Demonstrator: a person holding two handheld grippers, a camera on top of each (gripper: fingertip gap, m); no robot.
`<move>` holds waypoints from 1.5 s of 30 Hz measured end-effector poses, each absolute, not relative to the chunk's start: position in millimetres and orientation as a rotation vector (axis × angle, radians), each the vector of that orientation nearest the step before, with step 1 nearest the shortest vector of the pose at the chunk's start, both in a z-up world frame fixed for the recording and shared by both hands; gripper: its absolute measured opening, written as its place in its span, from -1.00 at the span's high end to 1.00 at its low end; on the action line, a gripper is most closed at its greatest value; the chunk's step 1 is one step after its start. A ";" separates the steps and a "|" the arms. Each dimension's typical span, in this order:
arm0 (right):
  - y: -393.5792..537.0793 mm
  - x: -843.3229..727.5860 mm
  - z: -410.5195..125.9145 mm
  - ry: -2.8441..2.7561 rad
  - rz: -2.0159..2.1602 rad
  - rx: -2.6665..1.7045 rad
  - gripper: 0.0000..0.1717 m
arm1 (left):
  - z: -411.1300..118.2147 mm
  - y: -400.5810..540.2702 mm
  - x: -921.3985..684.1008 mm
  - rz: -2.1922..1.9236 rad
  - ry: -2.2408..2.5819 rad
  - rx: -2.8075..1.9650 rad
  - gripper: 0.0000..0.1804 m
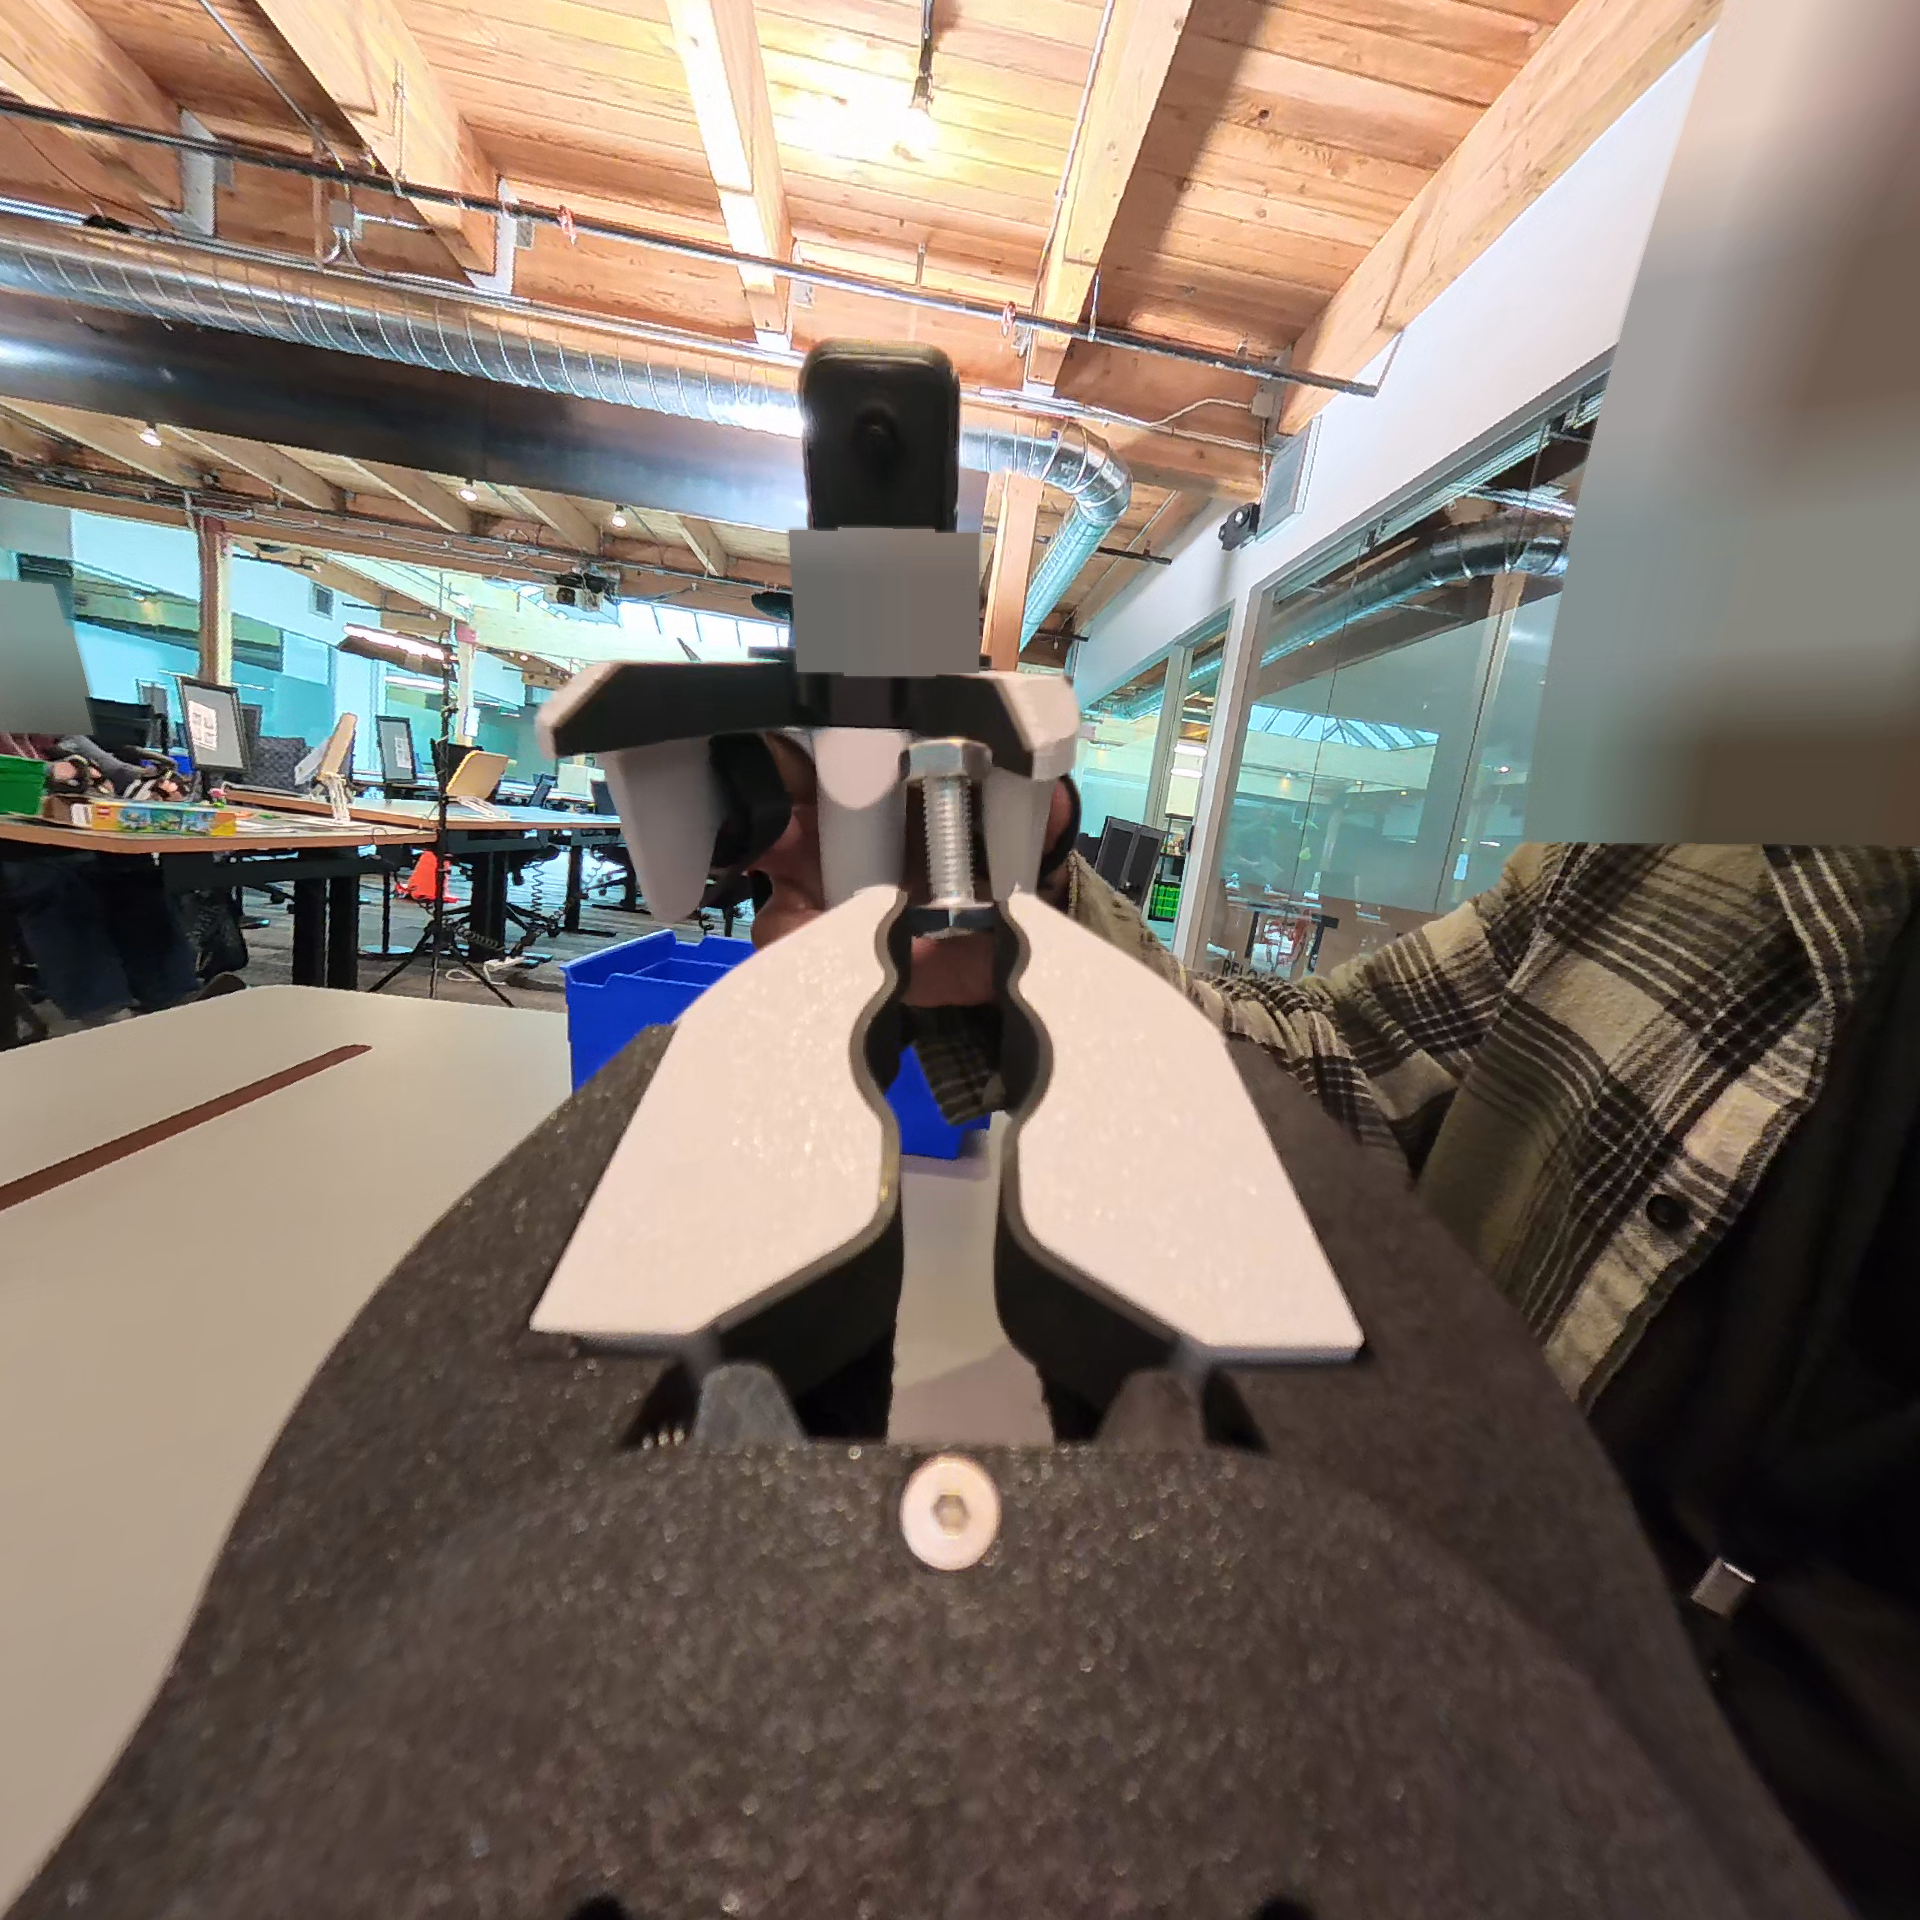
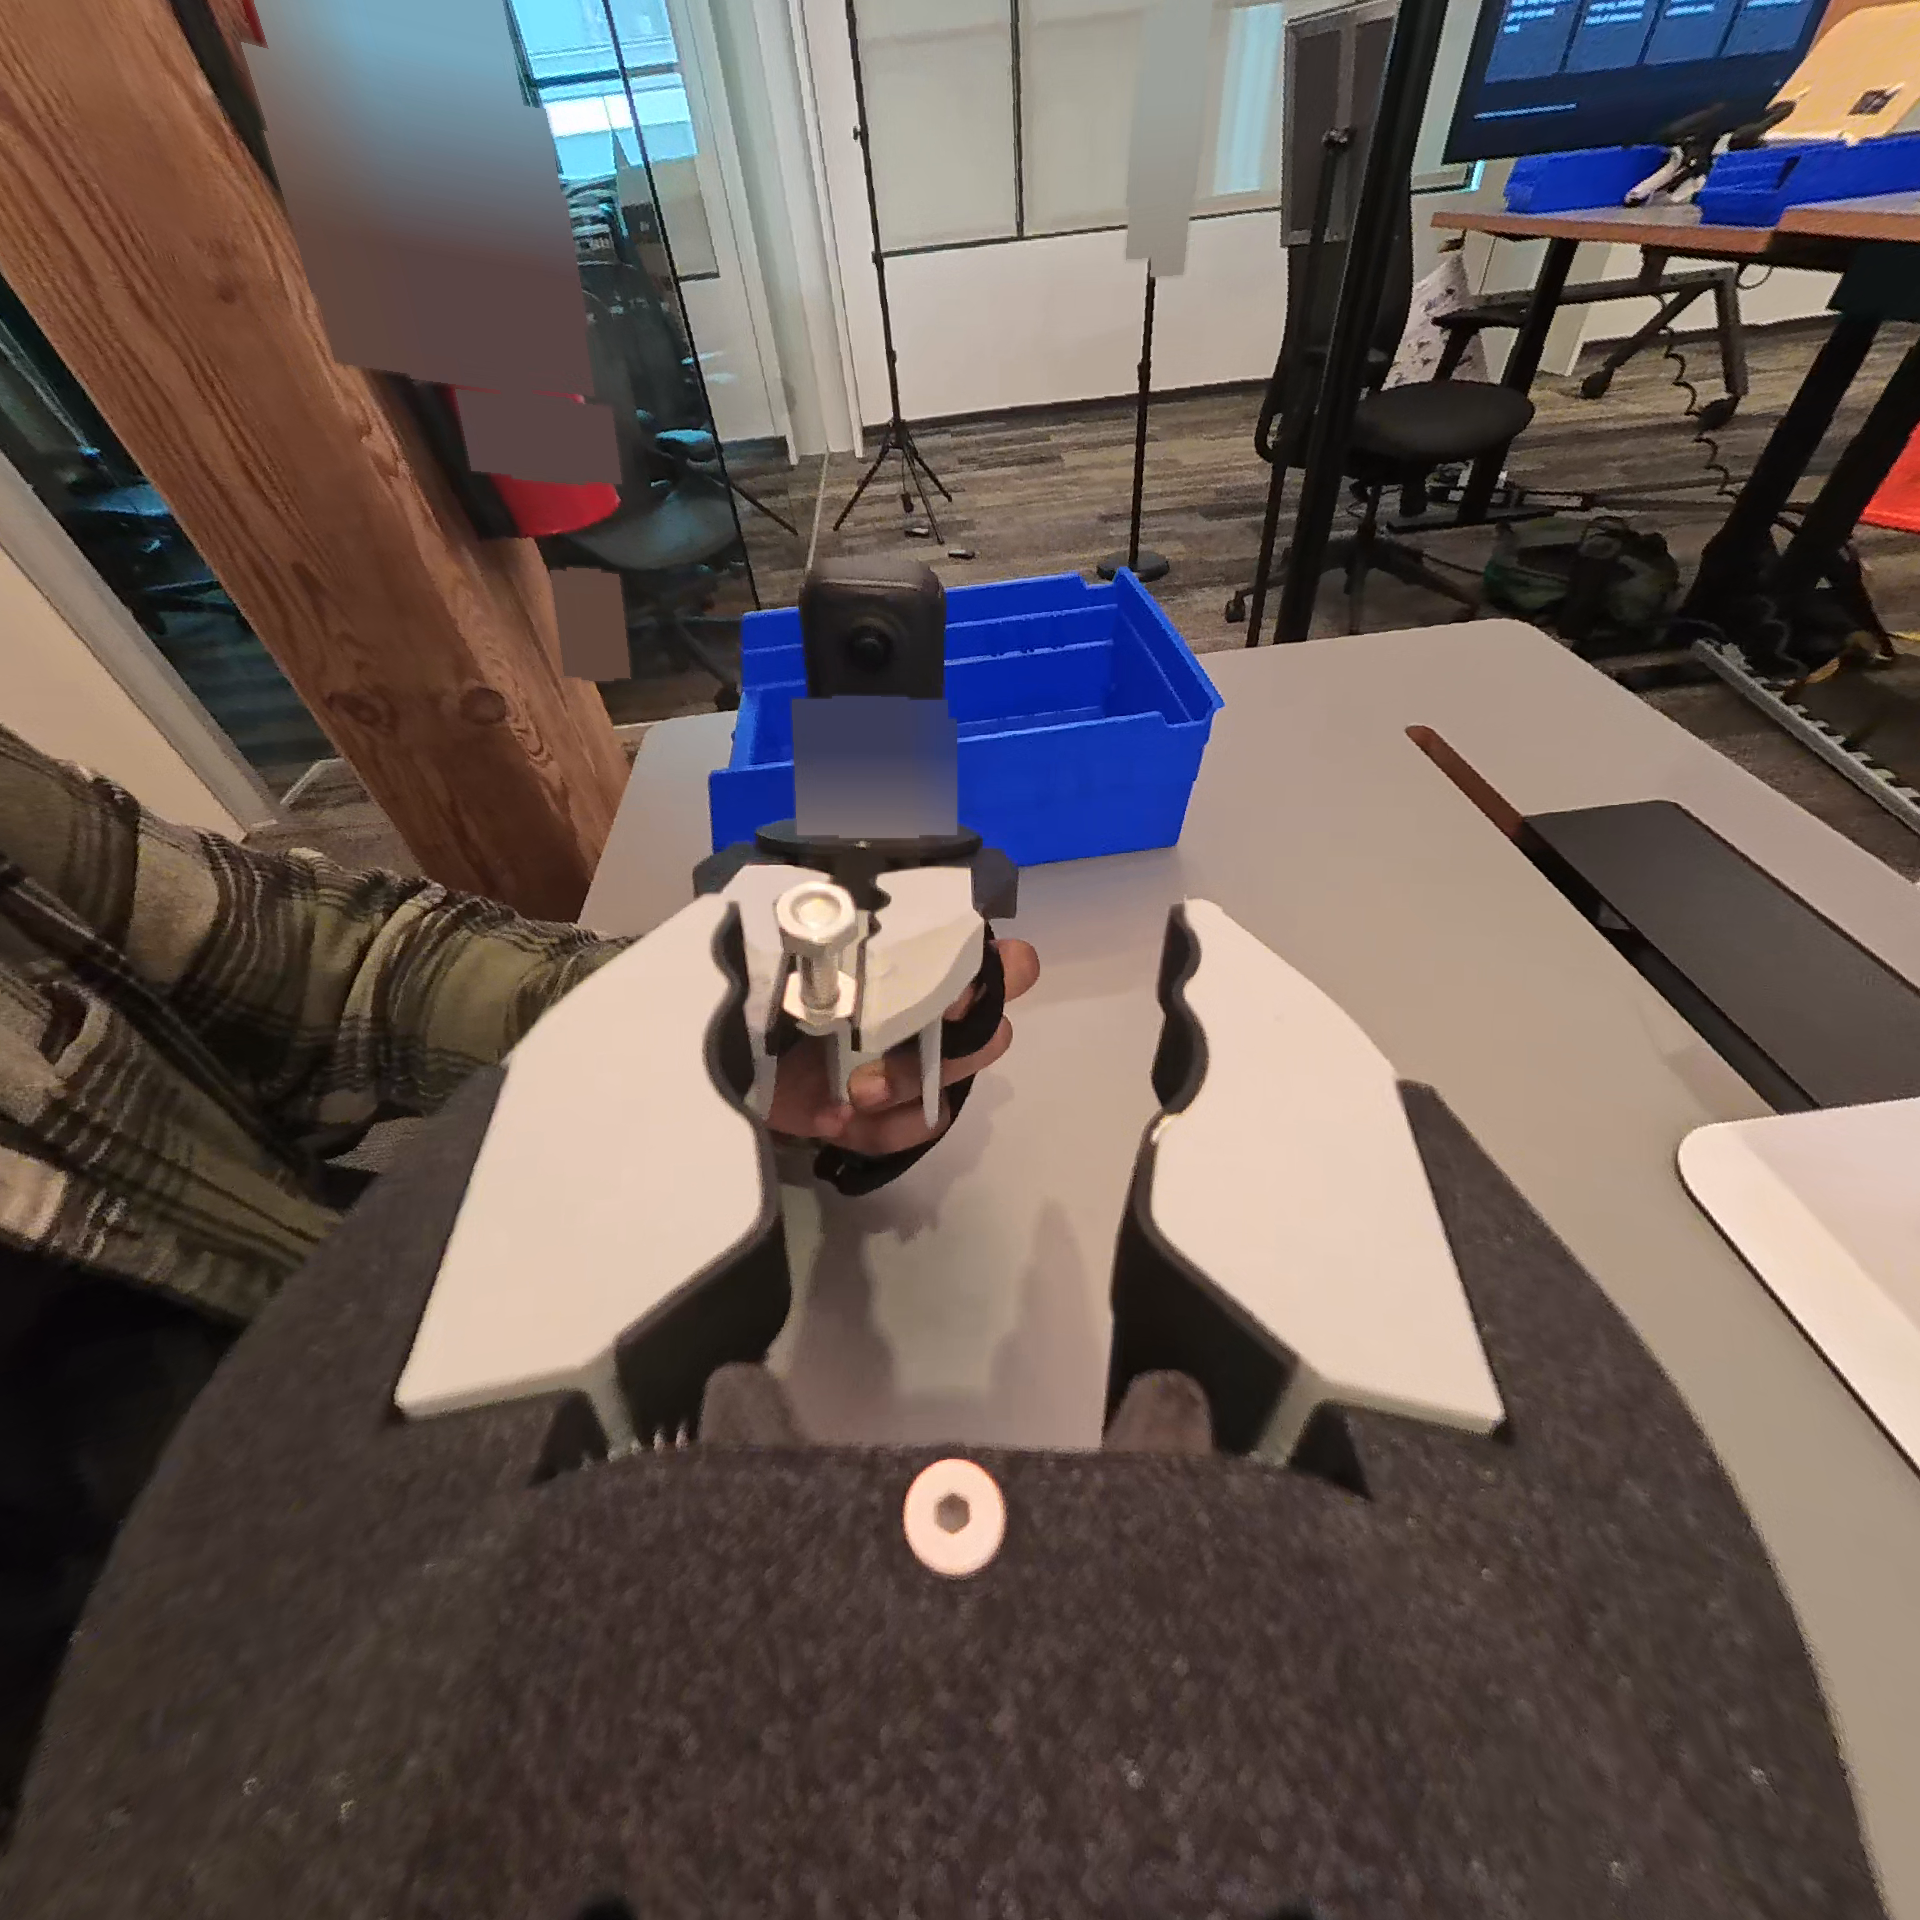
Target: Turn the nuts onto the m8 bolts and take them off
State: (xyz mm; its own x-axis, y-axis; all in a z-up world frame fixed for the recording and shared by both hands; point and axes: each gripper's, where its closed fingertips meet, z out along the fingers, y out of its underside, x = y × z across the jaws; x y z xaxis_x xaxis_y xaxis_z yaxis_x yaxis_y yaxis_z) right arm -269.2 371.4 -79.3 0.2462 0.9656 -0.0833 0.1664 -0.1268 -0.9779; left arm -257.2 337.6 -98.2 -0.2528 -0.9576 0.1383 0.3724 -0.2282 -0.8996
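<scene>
My left gripper (image 1: pixel 951 904) is shut on the hex piece at the near end of a silver bolt (image 1: pixel 948 826) and holds it above the grey table (image 2: pixel 1351 883). The thread runs on to a second hex piece (image 1: pixel 935 756) at the far end. I cannot tell which hex piece is the nut. In the right wrist view the bolt (image 2: pixel 821 961) stands in the left gripper (image 2: pixel 831 1029). My right gripper (image 2: pixel 956 914) is open wide and holds nothing. The bolt's free end is just inside its left finger (image 2: pixel 665 997). The right gripper also shows in the left wrist view (image 1: pixel 831 831).
A blue bin (image 2: pixel 1039 748) stands on the table behind the grippers. A black mat (image 2: pixel 1714 935) and a white tray (image 2: pixel 1818 1226) lie at the right. A wooden post (image 2: pixel 260 416) stands at the left. A plaid sleeve (image 2: pixel 208 956) reaches in from the left. My two grippers' fingertips are within a few centimetres of each other.
</scene>
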 end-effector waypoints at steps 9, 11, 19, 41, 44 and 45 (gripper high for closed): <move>356.9 -276.9 -80.0 -1.171 1.051 -1.493 0.48 | -98.4 338.0 -257.2 -1.666 0.953 -0.917 0.85; 352.8 -278.4 -82.8 -1.214 1.063 -1.497 0.65 | -98.0 337.6 -257.6 -1.669 0.954 -0.914 0.85; 335.1 -275.6 -81.8 -1.426 1.145 -1.382 0.83 | -97.6 327.4 -255.6 -1.711 1.006 -0.884 0.84; 359.9 -279.5 -83.4 -0.876 0.981 -1.687 0.81 | -99.5 347.6 -258.4 -1.539 0.915 -0.959 0.85; 353.9 -282.3 -81.1 -1.018 0.998 -1.623 0.83 | -97.3 343.3 -260.6 -1.584 0.930 -0.934 0.85; 351.0 -282.5 -81.5 -1.104 0.993 -1.590 0.83 | -97.5 340.9 -260.1 -1.596 0.945 -0.928 0.85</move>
State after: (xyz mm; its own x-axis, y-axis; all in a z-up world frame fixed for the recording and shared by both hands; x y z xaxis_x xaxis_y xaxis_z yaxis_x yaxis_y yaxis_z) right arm -282.5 351.0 -81.5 0.2695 0.9572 -0.1056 0.2066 -0.1646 -0.9645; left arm -260.1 340.9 -97.5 -0.1852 -0.9764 0.1109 0.3724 -0.1742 -0.9116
